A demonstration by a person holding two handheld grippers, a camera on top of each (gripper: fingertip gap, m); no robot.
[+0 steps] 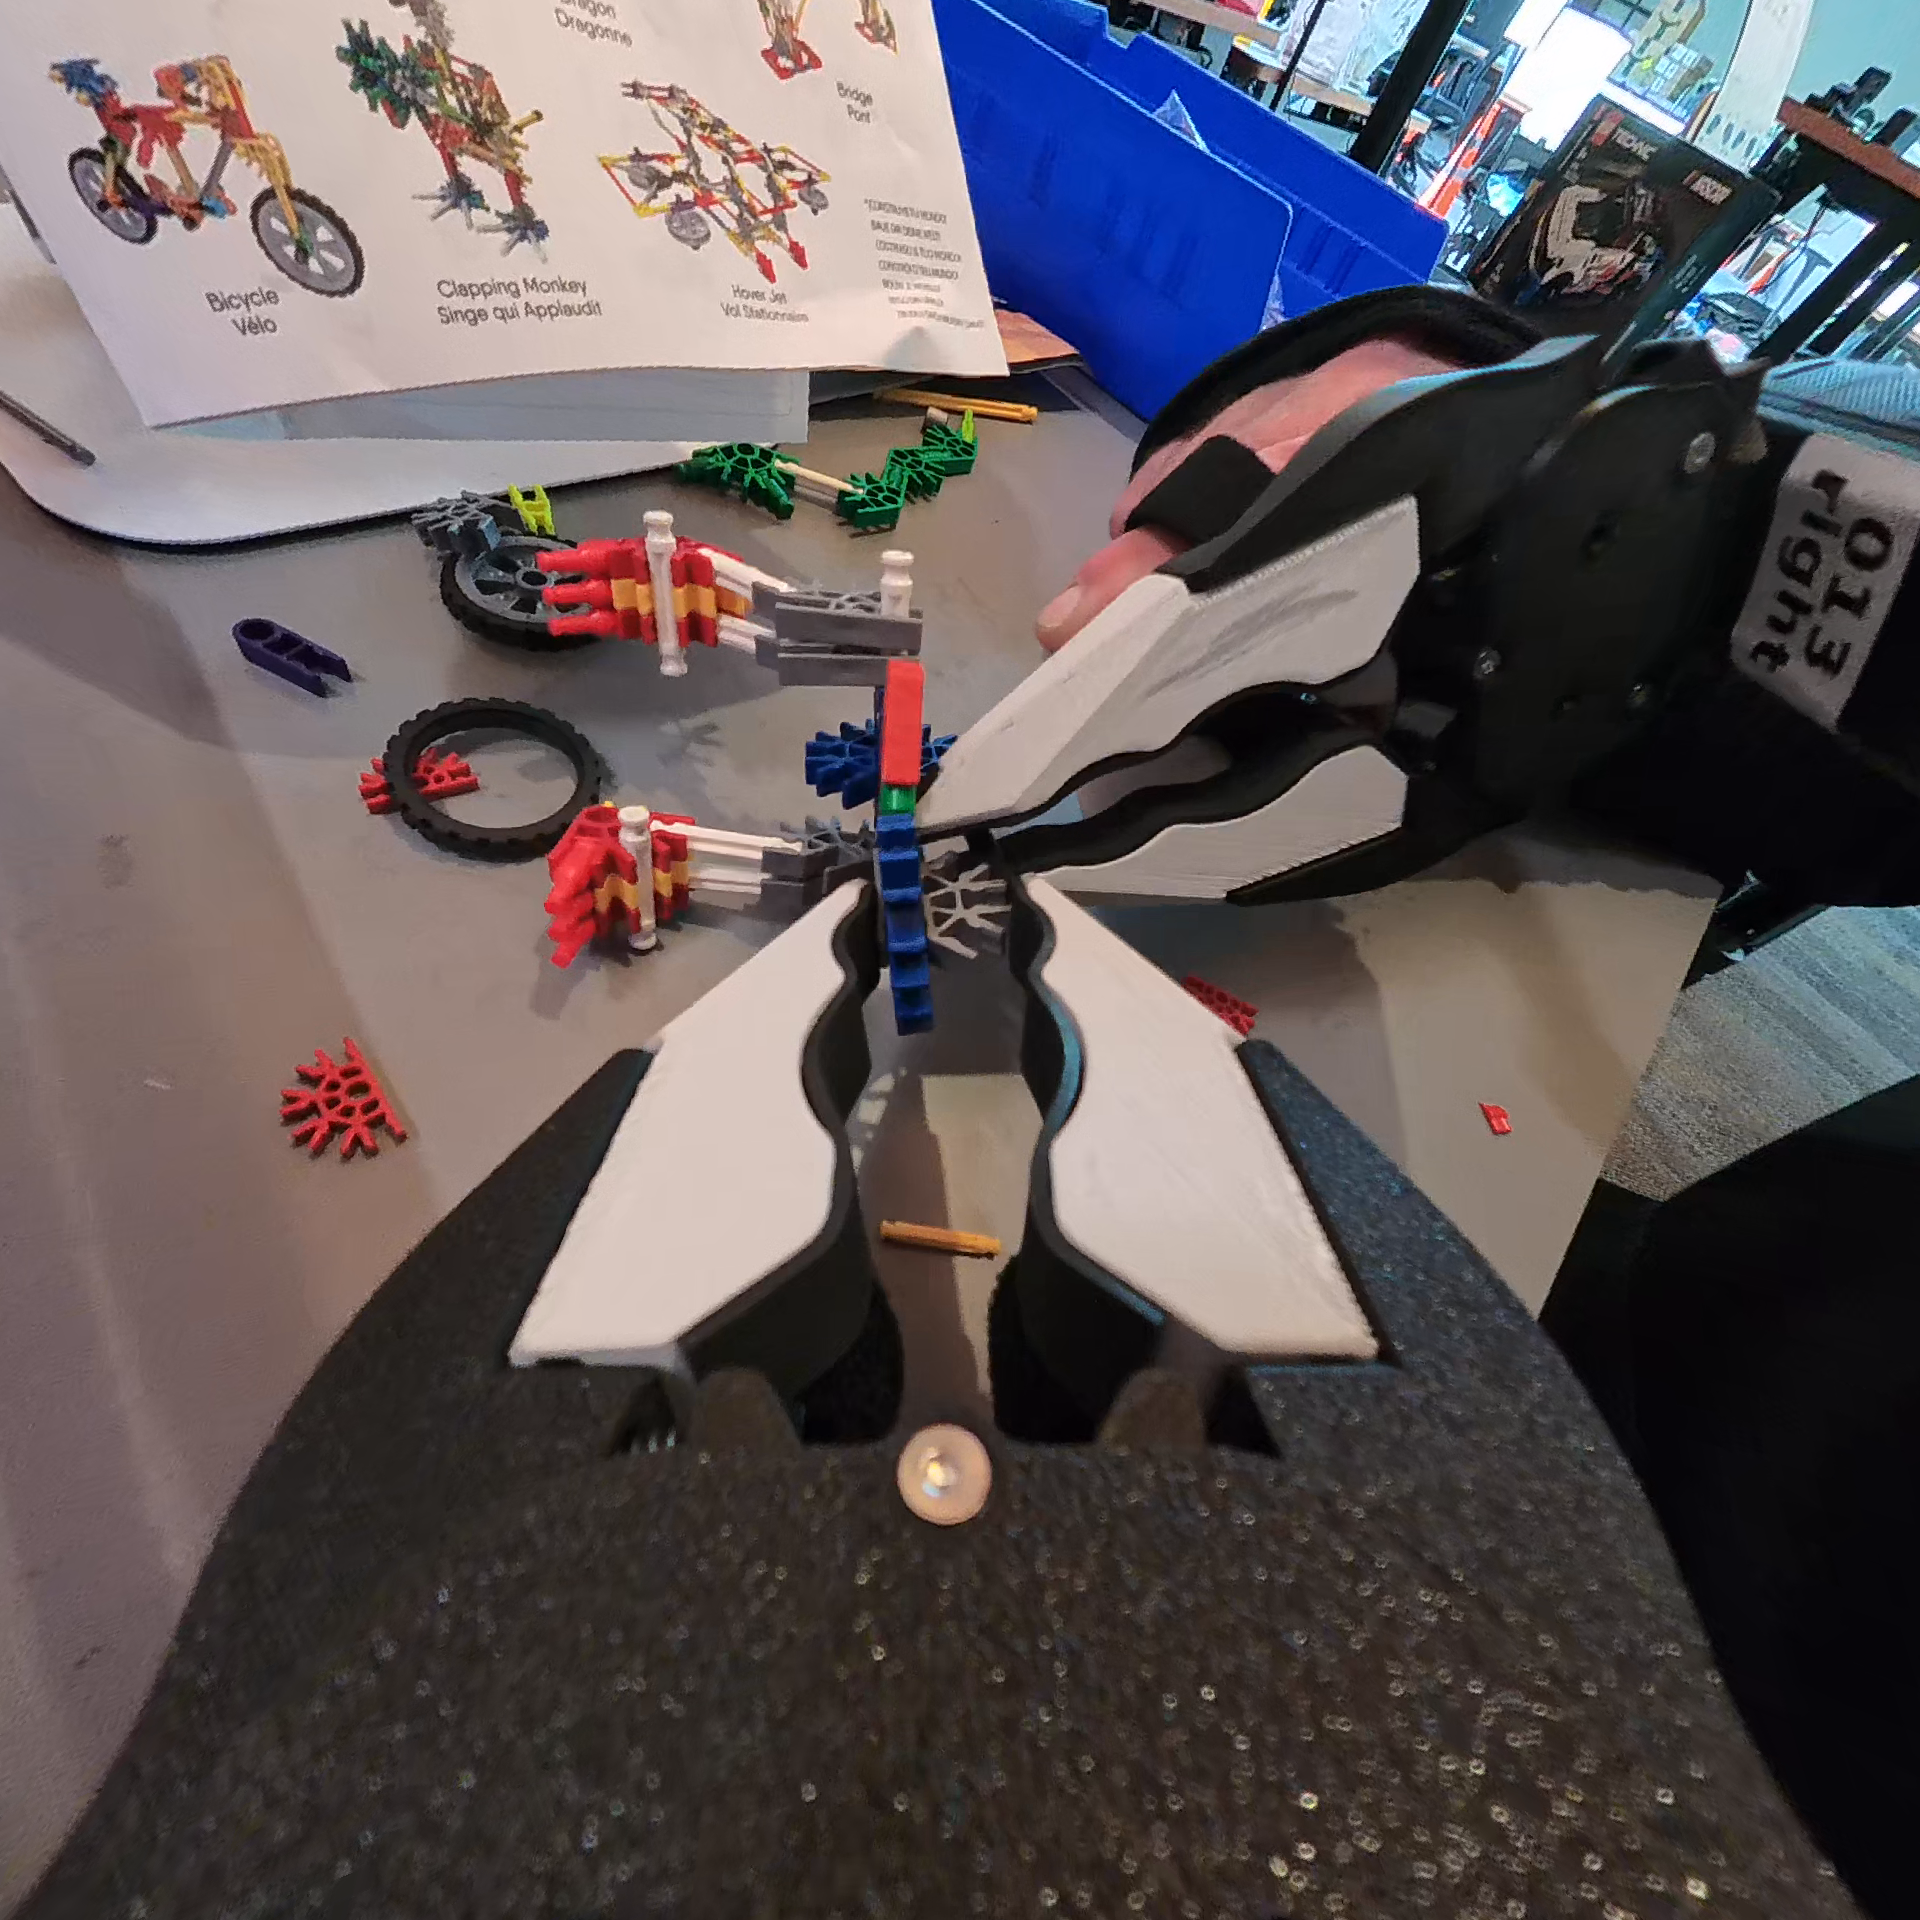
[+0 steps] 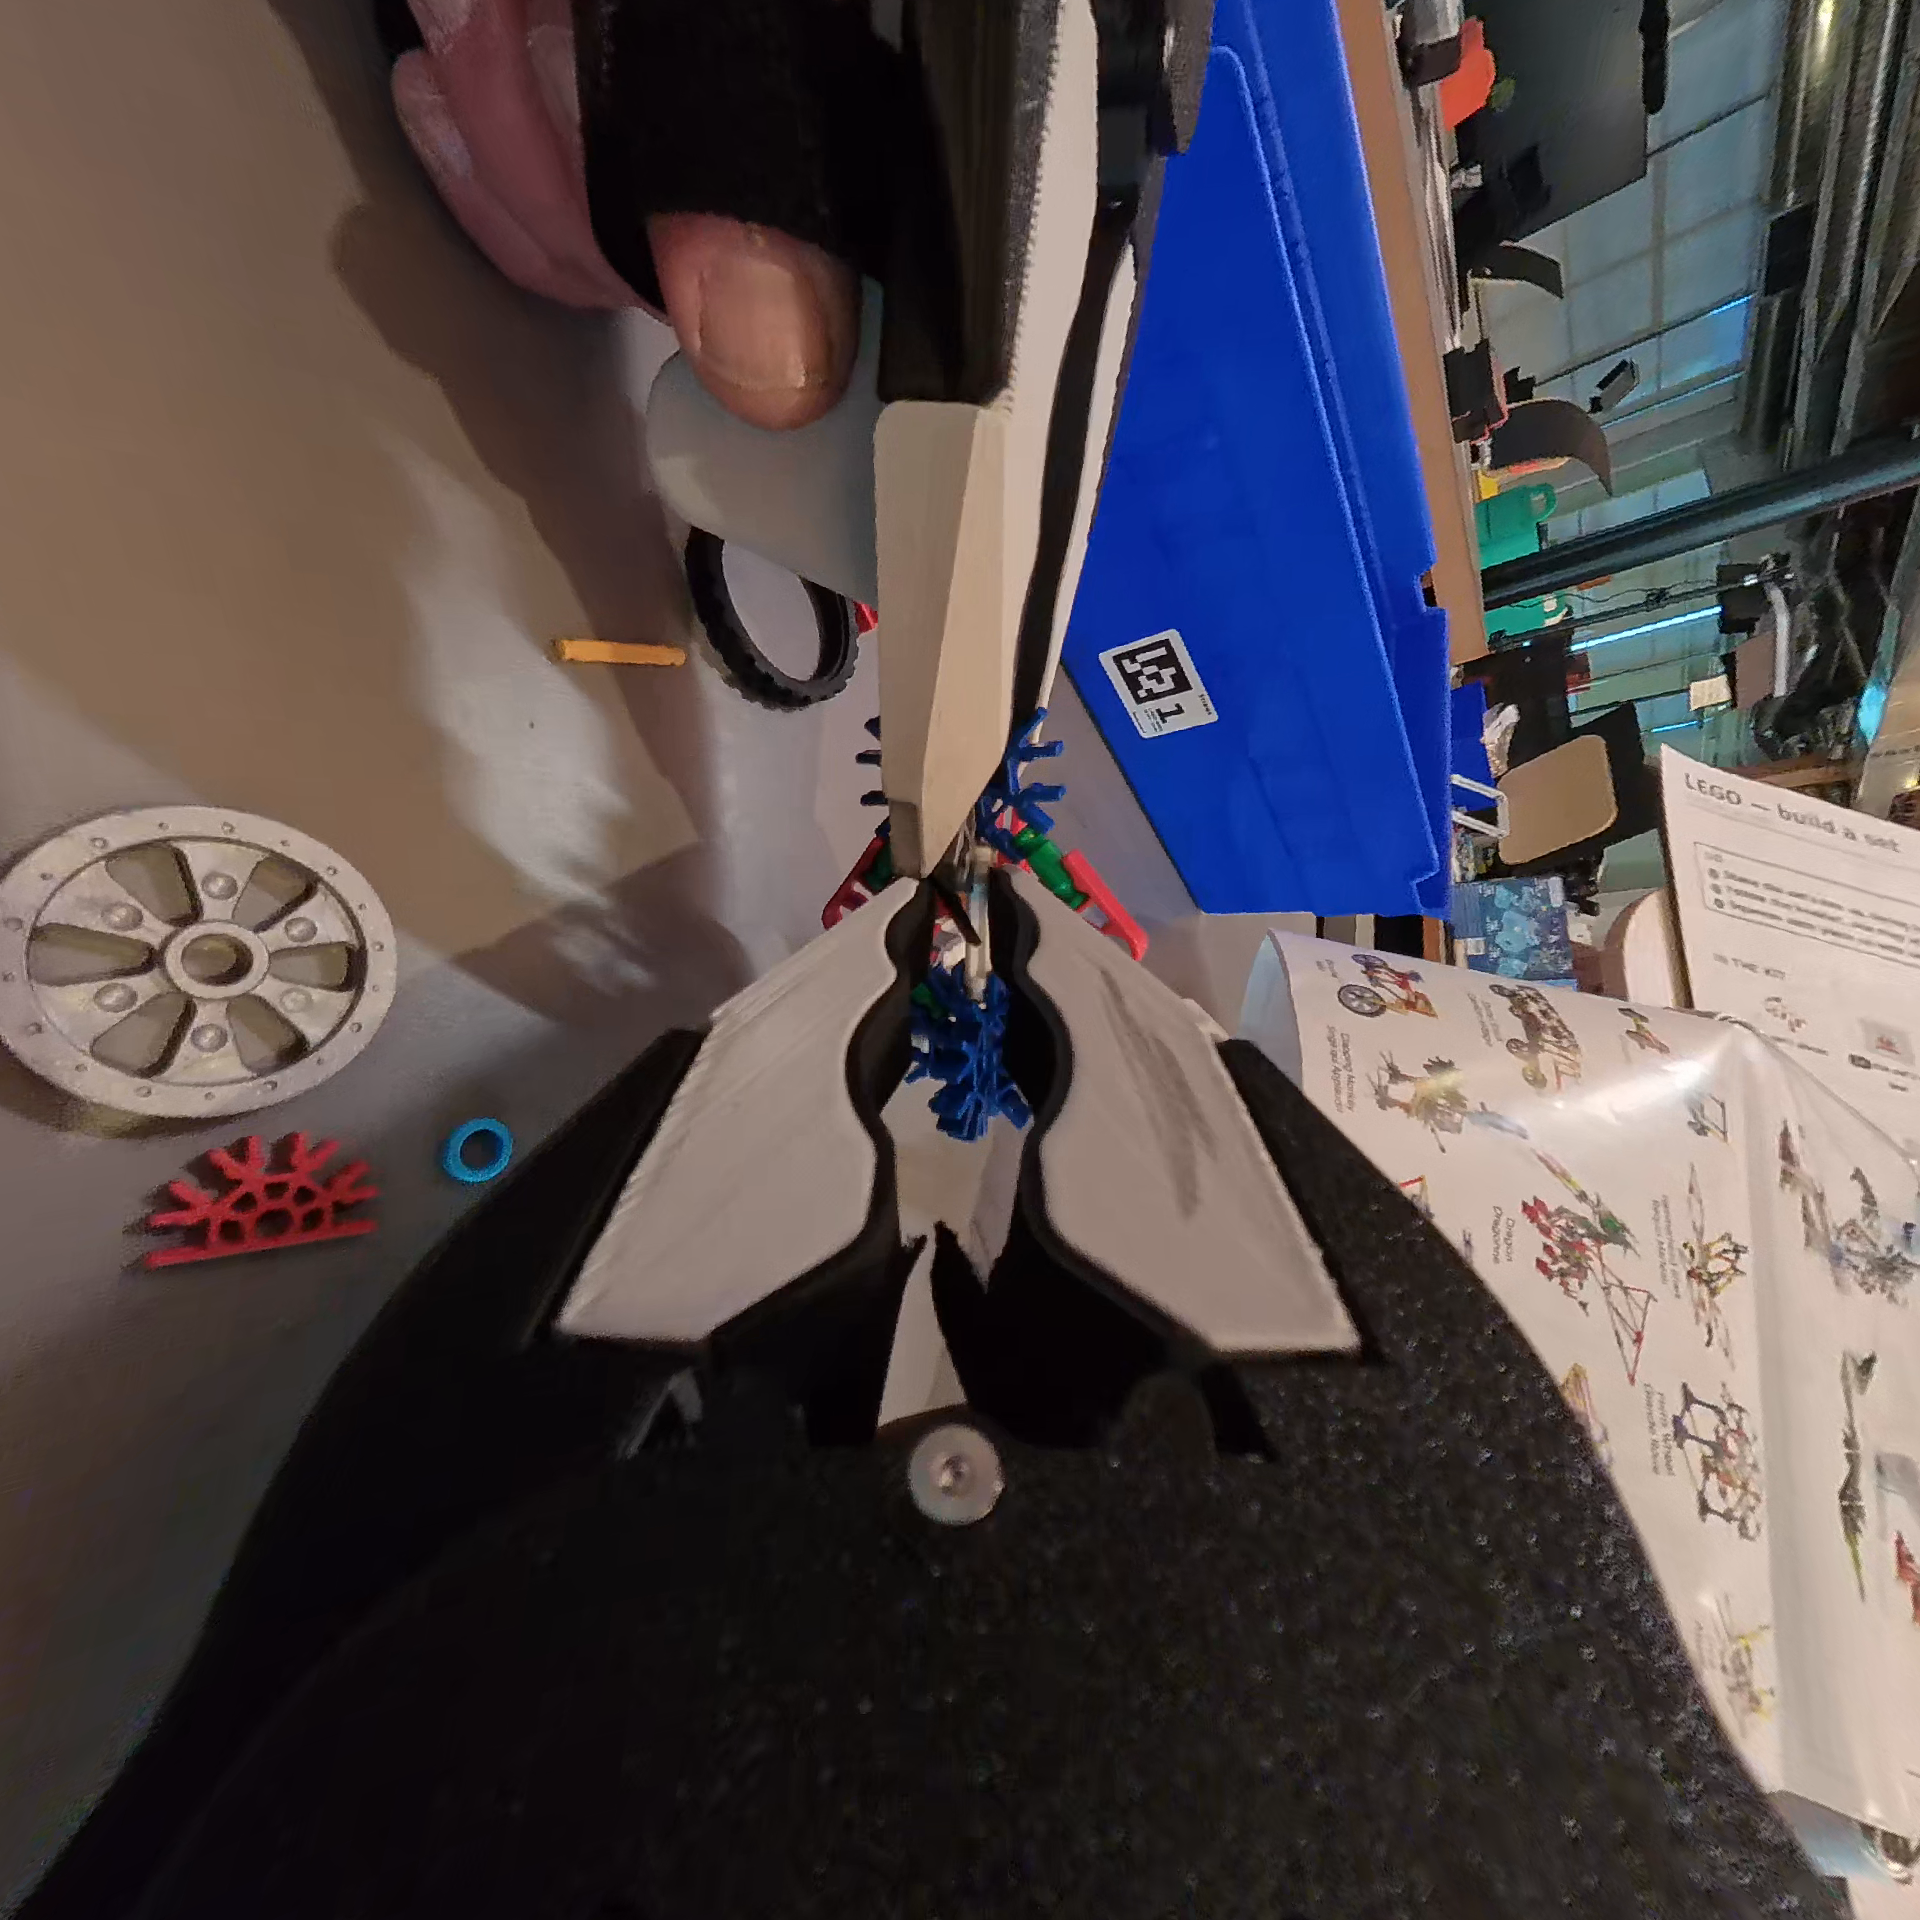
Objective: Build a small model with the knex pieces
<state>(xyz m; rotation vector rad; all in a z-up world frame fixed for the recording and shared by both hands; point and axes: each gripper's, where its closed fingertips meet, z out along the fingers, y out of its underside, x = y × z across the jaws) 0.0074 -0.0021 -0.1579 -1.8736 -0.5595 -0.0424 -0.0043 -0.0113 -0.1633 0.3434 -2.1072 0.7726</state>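
Observation:
My left gripper [image 1: 945, 899] is shut on a small toy assembly: a blue connector stack [image 1: 900, 935] with a green piece and a red piece [image 1: 902, 727] above it, held upright above the grey table [image 1: 156, 935]. A grey snowflake connector [image 1: 968, 906] sits on the stack's right side. My right gripper [image 1: 961, 826] comes in from the right, with a hand on it, and is shut on that side of the assembly. In the right wrist view my right gripper [image 2: 954, 899] pinches the parts, with a blue connector [image 2: 966, 1060] between its fingers, and the left gripper [image 2: 920, 831] meets it from above.
Two red, yellow and white sub-assemblies [image 1: 644, 883], one on a wheel [image 1: 499, 592], a black tyre [image 1: 494, 774], red connectors [image 1: 343, 1112], a purple piece [image 1: 286, 655] and a yellow rod [image 1: 940, 1236] lie on the table. An instruction sheet [image 1: 520, 208], a blue bin [image 1: 1143, 208] and a grey wheel hub [image 2: 197, 961] are nearby. The grippers are tip to tip, or close to it.

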